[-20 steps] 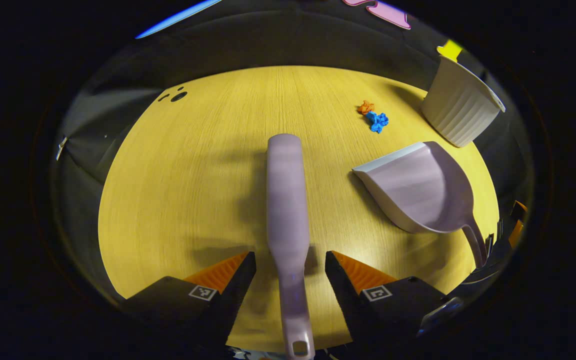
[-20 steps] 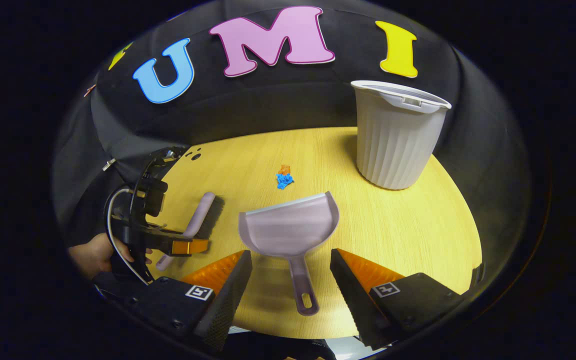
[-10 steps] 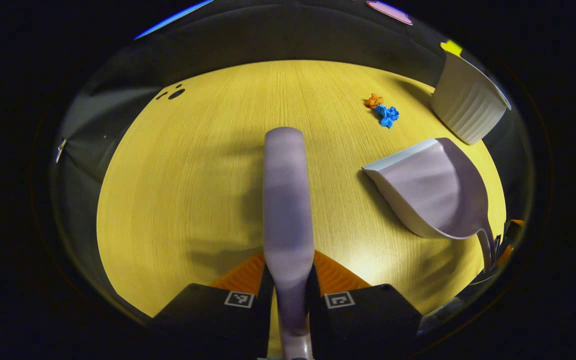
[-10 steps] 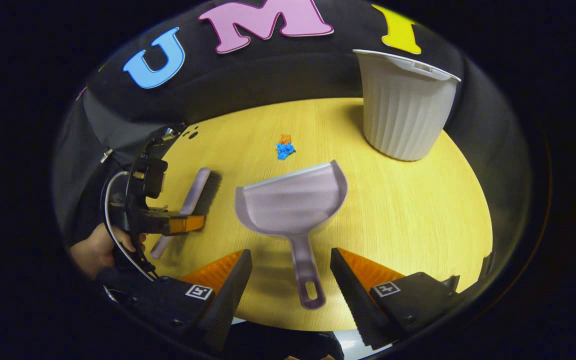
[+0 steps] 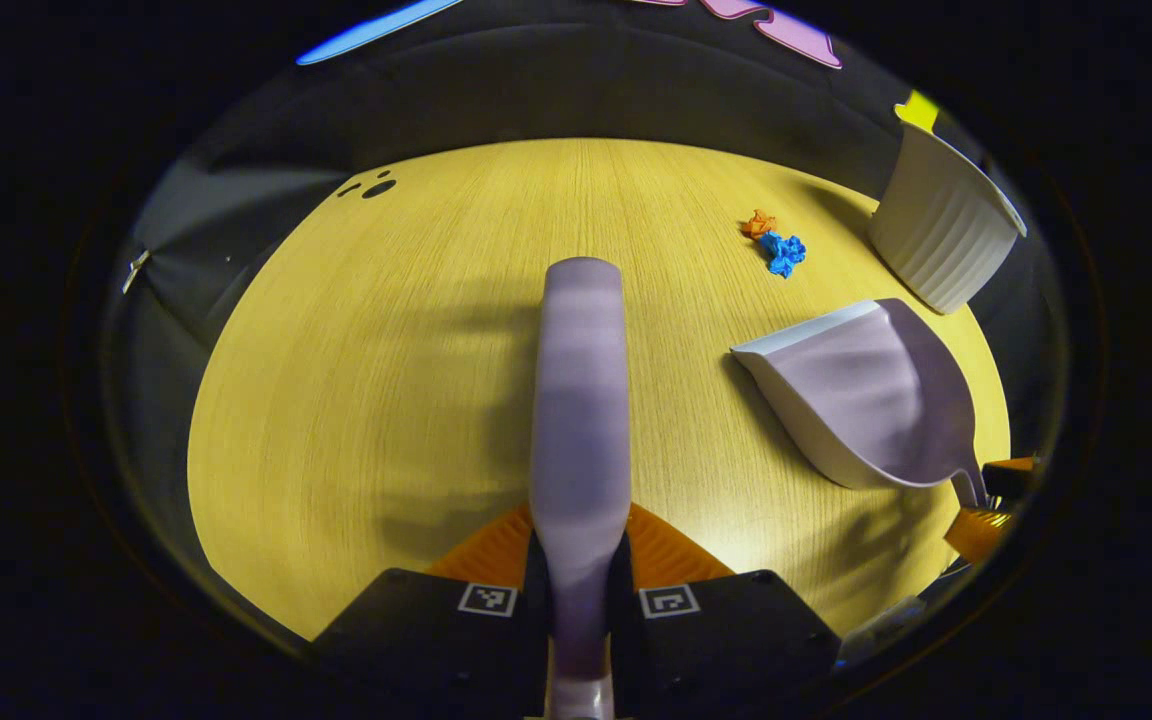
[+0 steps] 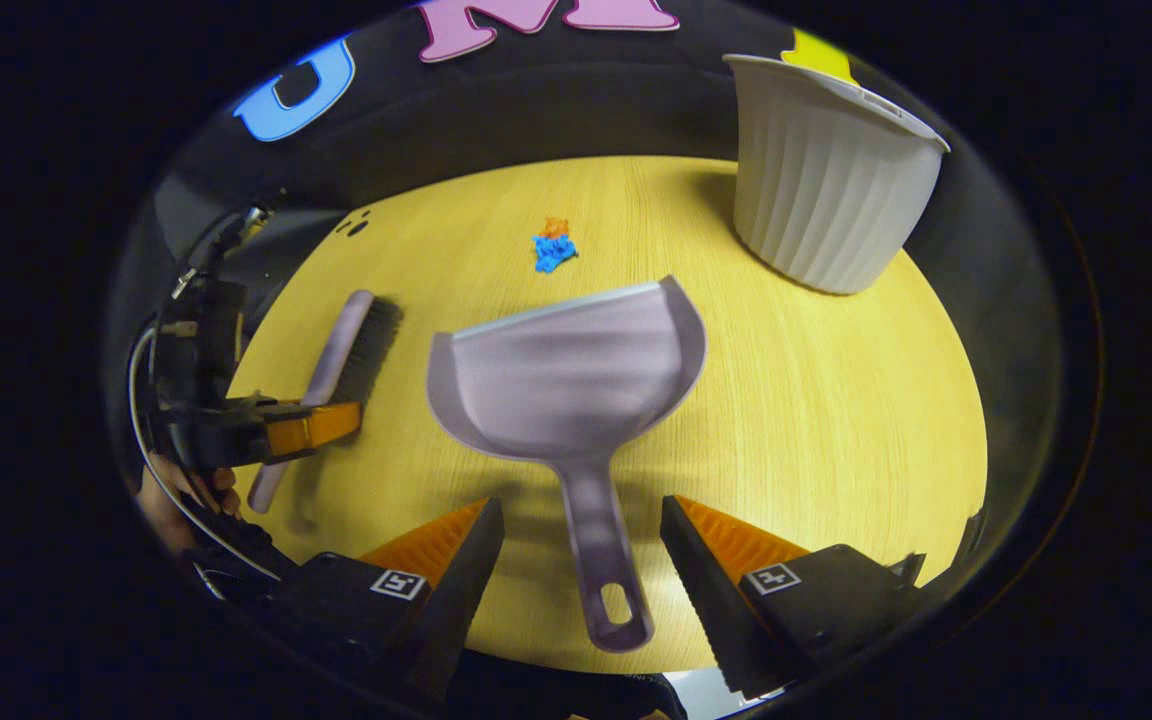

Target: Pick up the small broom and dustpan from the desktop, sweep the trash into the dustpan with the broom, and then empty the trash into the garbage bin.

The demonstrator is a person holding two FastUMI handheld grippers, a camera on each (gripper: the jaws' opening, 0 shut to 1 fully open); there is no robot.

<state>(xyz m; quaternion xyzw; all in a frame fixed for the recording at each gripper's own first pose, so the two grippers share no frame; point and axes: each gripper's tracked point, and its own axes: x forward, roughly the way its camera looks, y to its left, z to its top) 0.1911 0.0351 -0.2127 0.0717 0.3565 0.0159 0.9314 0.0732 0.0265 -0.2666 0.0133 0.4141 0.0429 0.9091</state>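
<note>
1. L gripper (image 5: 579,585): both fingers clamped on the broom (image 5: 581,400) handle, head pointing fwd over the desktop (image 5: 356,380). In the right gripper view it sits at far left, w/ a hand (image 6: 186,490) behind it; bristles look to be on the wood, can't tell if lifted.
2. R gripper (image 6: 581,545): jaws wide apart, straddling the dustpan handle (image 6: 601,560), touching nothing.
3. Dustpan (image 6: 571,375) flat on the desktop, mouth facing the trash.
4. Trash: blue scrap (image 6: 552,252) touching orange scrap (image 6: 557,227), beyond the pan lip, well apart from it.
5. Garbage bin (image 6: 826,180) upright, far right.
6. Step: pickup, half done. Next, prob.: close R on the pan handle, then bring the pan lip close to the scraps before sweeping.
</note>
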